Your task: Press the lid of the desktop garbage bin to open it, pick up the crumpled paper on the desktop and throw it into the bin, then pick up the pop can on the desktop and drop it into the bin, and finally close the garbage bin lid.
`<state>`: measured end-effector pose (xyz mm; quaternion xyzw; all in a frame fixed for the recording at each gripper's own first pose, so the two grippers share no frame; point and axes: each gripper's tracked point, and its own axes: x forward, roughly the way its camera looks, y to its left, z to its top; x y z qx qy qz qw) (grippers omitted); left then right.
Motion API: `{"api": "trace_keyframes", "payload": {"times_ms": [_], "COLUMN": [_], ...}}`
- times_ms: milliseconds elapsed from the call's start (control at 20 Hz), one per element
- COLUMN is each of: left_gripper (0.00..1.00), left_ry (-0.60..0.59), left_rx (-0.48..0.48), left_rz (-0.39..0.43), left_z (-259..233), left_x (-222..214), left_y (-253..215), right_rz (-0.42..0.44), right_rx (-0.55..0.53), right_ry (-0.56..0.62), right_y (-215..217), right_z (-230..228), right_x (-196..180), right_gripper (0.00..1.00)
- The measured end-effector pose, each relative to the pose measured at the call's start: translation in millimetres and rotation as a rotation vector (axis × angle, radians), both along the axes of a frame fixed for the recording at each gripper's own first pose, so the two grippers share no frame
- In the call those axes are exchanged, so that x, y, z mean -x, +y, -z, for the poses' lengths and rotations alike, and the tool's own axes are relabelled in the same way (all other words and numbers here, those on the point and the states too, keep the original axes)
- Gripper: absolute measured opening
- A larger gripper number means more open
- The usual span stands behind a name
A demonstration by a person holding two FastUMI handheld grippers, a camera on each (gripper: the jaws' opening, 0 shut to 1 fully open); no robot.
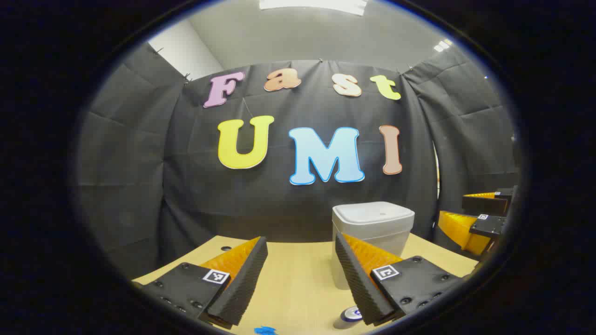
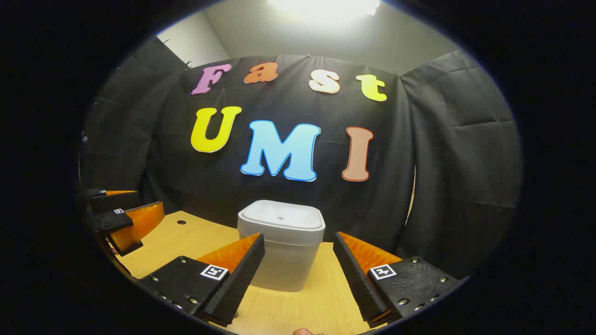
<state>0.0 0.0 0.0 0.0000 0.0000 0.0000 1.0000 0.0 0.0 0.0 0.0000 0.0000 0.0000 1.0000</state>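
Left gripper view: the left tongs (image 1: pixel 301 260) stood spread wide with nothing between the fingers, held above the light wooden tabletop (image 1: pixel 298 288). The garbage bin (image 1: pixel 372 232), pale with a flat lid (image 1: pixel 374 213), sat on the tabletop toward the far edge, close to the black cloth wall. Lid down, flush on the rim. The bin lay ahead and to the right, partly hidden behind the right-hand finger. At the bottom of this view, just beside that finger's near end, the top of the pop can (image 1: pixel 350 315) showed, mostly cut off. A small blue scrap (image 1: pixel 265 331) lay on the tabletop at the very bottom edge; could not tell what it was. The right tongs (image 1: pixel 475 218) appeared at the far right edge, beside the bin and apart from it.

Right gripper view: the right tongs (image 2: pixel 299 260) were likewise parted wide and empty, above the tabletop (image 2: pixel 302 307). The garbage bin (image 2: pixel 281 246) stood straight ahead between the two fingers as seen, farther off and not touched by them. Its lid (image 2: pixel 281 215) was shut. The left tongs (image 2: pixel 122 216) showed at the far left, over the tabletop, well apart from the bin. A small round hole (image 2: pixel 181 222) marked the tabletop near them. Crumpled paper not made out in either view.
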Motion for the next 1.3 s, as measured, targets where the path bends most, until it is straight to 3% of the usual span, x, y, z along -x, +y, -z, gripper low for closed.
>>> {"api": "trace_keyframes", "payload": {"times_ms": [150,200,250,300,350,650,700,750,800,850,900,950,1100,1150,1200,1250,1300], "left_gripper": [0.95,0.92,0.96,0.92,0.96,0.96,0.92,0.96,0.92,0.92,1.00,0.96,0.92,0.92,0.96,0.96,0.95], "left_ry": [-0.002,0.002,0.003,0.004,0.005,0.016,0.017,0.019,0.024,0.026,0.028,0.030,0.029,0.030,0.032,0.031,0.032], "left_rx": [0.003,0.005,0.007,0.010,0.014,0.017,0.018,0.021,0.022,0.025,0.027,0.026,0.021,0.017,0.015,0.014,0.015], "left_rz": [-0.003,-0.001,-0.004,-0.005,-0.006,-0.013,-0.015,-0.016,-0.016,-0.016,-0.015,-0.013,-0.004,0.001,0.004,0.006,0.010], "left_z": [-0.4,0.6,0.7,0.5,0.4,3.6,3.7,4.7,5.9,5.8,6.1,6.7,6.4,6.2,6.6,5.8,5.5], "left_x": [-0.4,-0.5,0.1,0.3,-0.8,3.5,3.9,4.7,5.1,5.7,5.8,6.6,5.9,5.1,4.5,4.6,4.1], "left_y": [1.3,0.4,1.2,1.1,0.9,2.1,2.4,2.1,2.0,1.3,0.2,0.0,-2.7,-2.8,-3.2,-3.8,-5.2], "right_rz": [-0.010,-0.012,-0.016,-0.018,-0.021,-0.028,-0.037,-0.027,-0.012,-0.006,-0.008,-0.004,-0.003,-0.007,-0.016,-0.022,0.026], "right_rx": [0.004,0.005,0.006,0.007,0.006,-0.003,-0.005,-0.002,0.005,0.012,0.012,0.009,-0.006,-0.019,-0.028,-0.033,-0.021], "right_ry": [-0.002,-0.001,-0.002,0.000,0.002,0.014,0.016,0.017,0.016,0.018,0.019,0.022,0.034,0.035,0.041,0.045,0.055], "right_y": [4.2,5.2,6.4,7.4,8.6,10.3,12.0,9.7,5.8,6.6,5.3,6.0,7.1,4.5,6.5,8.3,0.8], "right_z": [-1.4,-2.4,-1.8,-2.3,-1.3,2.2,2.2,2.7,1.1,2.3,2.0,3.3,8.0,7.7,9.5,11.2,11.3], "right_x": [-0.6,-1.0,-0.6,-1.4,-0.9,0.4,0.5,1.2,-0.1,-0.9,-1.0,-1.4,-1.1,-5.6,-6.7,-6.8,-2.7], "right_gripper": [0.95,0.95,0.95,0.95,0.95,0.93,0.92,0.92,0.86,0.70,0.62,0.55,0.52,0.36,0.29,0.27,0.27]}}
